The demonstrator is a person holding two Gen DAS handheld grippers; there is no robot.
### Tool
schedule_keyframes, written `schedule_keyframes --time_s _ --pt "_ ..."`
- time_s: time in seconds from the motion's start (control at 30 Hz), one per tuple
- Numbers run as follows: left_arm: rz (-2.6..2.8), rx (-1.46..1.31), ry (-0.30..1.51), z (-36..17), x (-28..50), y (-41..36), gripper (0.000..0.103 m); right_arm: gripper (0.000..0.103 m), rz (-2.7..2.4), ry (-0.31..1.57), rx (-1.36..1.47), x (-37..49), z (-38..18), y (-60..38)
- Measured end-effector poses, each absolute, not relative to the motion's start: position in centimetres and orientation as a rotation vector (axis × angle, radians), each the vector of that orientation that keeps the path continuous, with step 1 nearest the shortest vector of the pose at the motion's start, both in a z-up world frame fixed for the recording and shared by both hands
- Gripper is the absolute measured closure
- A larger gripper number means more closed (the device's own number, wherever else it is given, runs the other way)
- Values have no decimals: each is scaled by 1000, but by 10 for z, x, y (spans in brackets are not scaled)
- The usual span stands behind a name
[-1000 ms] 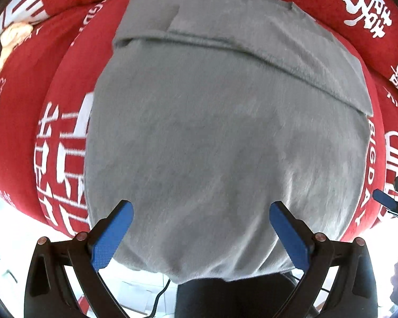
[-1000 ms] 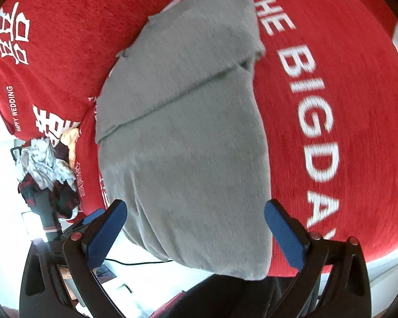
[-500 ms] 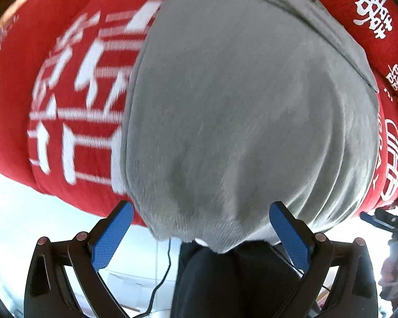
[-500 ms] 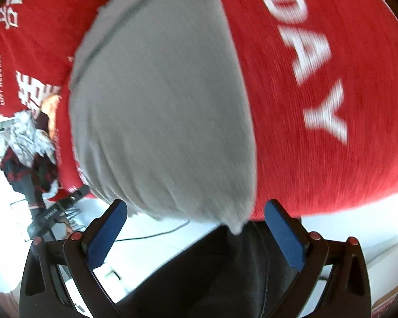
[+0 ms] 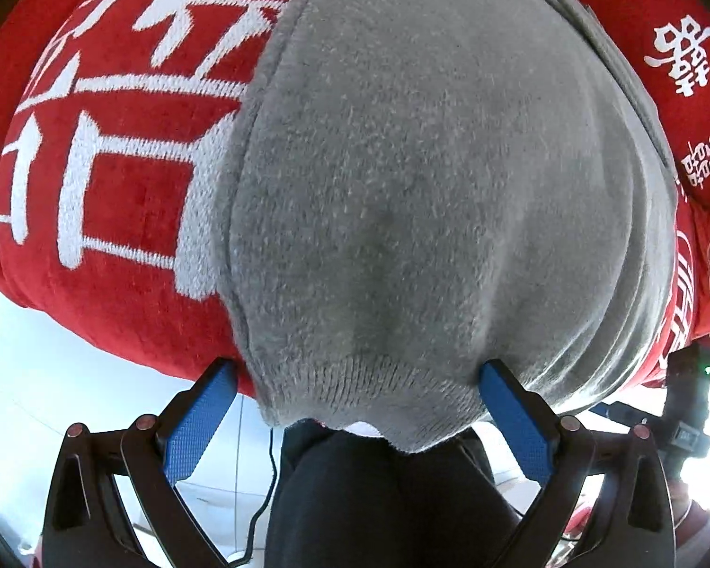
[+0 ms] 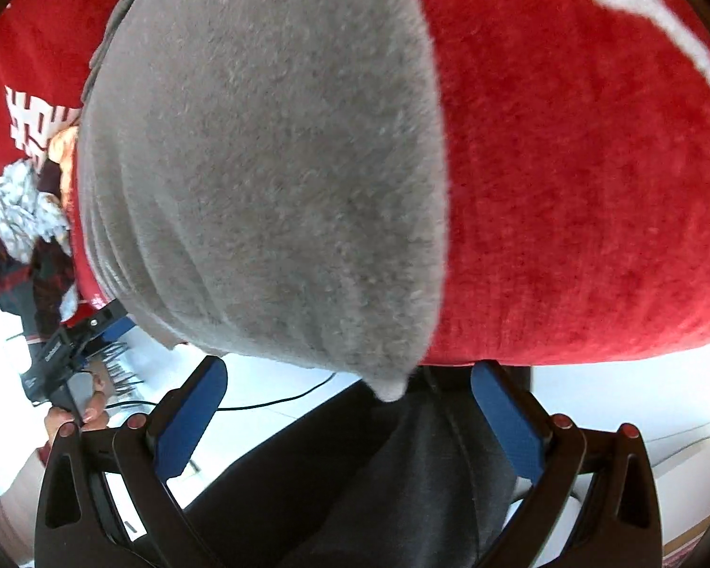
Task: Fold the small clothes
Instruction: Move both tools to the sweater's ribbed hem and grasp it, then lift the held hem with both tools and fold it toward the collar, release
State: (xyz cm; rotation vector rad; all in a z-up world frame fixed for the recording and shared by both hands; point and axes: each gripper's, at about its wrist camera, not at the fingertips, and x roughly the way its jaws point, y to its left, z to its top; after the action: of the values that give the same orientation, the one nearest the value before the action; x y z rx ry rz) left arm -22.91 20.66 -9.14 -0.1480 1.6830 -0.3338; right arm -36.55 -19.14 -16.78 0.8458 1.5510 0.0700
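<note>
Grey knitted garment [image 5: 430, 199] spread flat over a red blanket [image 5: 118, 199] with white lettering, near hem hanging past the blanket's near edge.

Left wrist view: left gripper [image 5: 355, 407] at the ribbed hem, blue fingers [image 5: 199, 421] spread wide on either side of the garment's near-left corner, tips just at the cloth, nothing pinched between them. Large white block characters on the blanket left of the garment; small white emblems on the red beyond the garment's right edge. Fold line across the garment's far end. Dark trousers [image 5: 383, 497] below the hem. Other handheld device, black with a green light, just past the garment's near-right edge.

Right wrist view: right gripper [image 6: 350, 416] under the garment's near-right corner, blue pads [image 6: 189, 421] likewise held apart, the drooping corner tip hanging between them without contact on either pad. Plain red blanket right of the garment, one white letter shape at the far right. Only here: heap of mixed clothes [image 6: 23, 232] left of the garment, beyond the blanket's edge, and a bare hand holding the left gripper's black body below that heap. Black cable [image 6: 279, 397] on the white floor under the hem.
</note>
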Motion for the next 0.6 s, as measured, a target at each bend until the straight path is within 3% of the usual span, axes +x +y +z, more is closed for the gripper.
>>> schedule_keyframes --time_s 0.03,0.07,0.1,0.13,0.2,0.27,0.6 --pt "-341 -139 1686 -92 -224 206 7 3 83 1548 865 -366 -169 -189" --pt "-351 -122 1688 -90 -223 204 15 15 88 1547 880 -367 -170 -188" --pt "-357 -96 1689 -89 -224 202 20 36 87 1551 897 -367 -171 -186" --pt "-368 -78 1688 -87 -227 203 31 44 69 1572 917 -367 -175 -184" --pt "-395 -76 1689 -83 -231 197 52 79 55 1592 926 -368 -180 -180" --pt "-463 -111 1699 -79 -233 203 88 85 62 1580 940 -369 -177 -177" --pt "-634 -211 1571 -10 -210 221 88 90 212 1359 1087 -362 -112 -175"
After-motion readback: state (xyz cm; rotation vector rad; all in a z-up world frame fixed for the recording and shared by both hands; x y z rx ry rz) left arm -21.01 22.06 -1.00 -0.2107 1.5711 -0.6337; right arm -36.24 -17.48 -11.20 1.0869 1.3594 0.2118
